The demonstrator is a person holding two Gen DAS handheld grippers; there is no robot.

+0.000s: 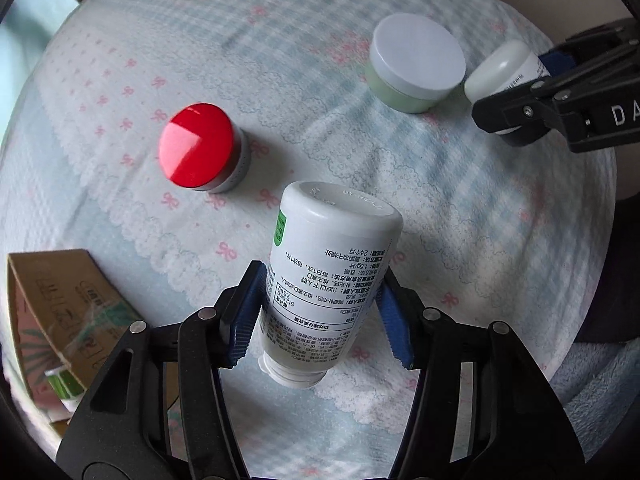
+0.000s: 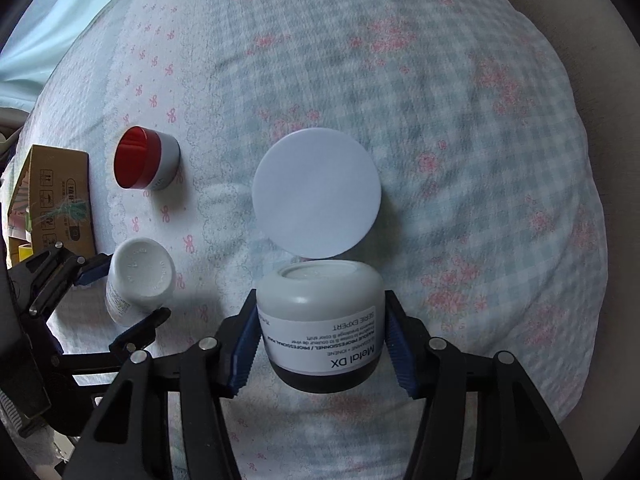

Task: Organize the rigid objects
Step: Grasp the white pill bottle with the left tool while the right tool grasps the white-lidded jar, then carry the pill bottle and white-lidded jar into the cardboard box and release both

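My left gripper (image 1: 320,312) is shut on a white pill bottle (image 1: 328,280) with a printed label, held upside down above the tablecloth; it also shows in the right wrist view (image 2: 138,280). My right gripper (image 2: 320,340) is shut on a white Metal DX jar (image 2: 324,320) with a dark lid, bottom pointing forward; the jar also shows in the left wrist view (image 1: 502,68). A red-lidded jar (image 1: 200,148) stands left of centre. A pale green jar with a white lid (image 1: 412,62) stands just beyond the right gripper (image 2: 316,198).
The table carries a light blue checked tablecloth (image 2: 460,120) with pink bows. A cardboard box (image 1: 56,312) sits at the left edge, seen also in the right wrist view (image 2: 56,196). The left gripper (image 2: 120,296) appears at the left in the right wrist view.
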